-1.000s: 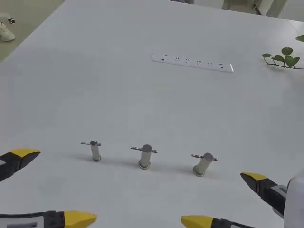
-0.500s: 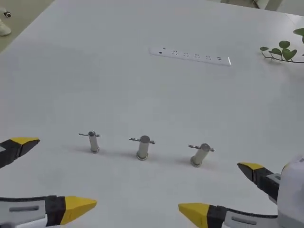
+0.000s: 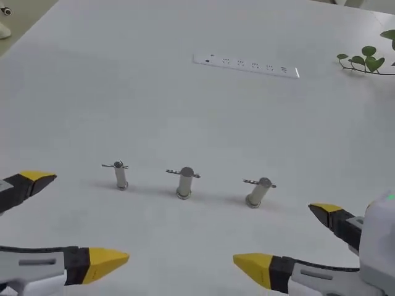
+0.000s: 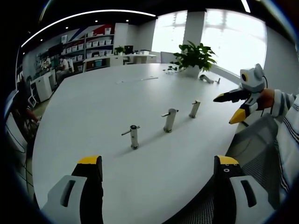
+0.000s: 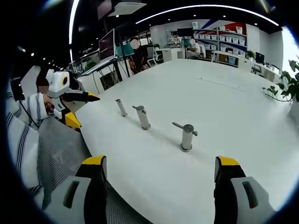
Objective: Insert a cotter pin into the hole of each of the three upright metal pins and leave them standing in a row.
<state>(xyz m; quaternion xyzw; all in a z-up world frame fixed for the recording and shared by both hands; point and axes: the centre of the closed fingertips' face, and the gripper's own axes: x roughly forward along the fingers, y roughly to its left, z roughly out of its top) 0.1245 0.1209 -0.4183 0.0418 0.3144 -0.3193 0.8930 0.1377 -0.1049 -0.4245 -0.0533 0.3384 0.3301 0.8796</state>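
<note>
Three upright metal pins stand in a row on the white table: the left pin, the middle pin and the right pin, which leans a little. Each has a thin cotter pin through its head, such as the cotter pin in the middle one. My left gripper is open at the near left, short of the row. My right gripper is open at the near right, also short of the row. The same row shows in the left gripper view as left pin, middle pin, right pin.
A white power strip lies far back on the table. A green plant sprig reaches in at the far right. The table's near edge runs just under both grippers. Shelves, desks and seated people fill the room behind.
The head view has tilted, so the row sits higher in the picture. Both grippers stay open near the table's front edge, with the pins standing as before.
</note>
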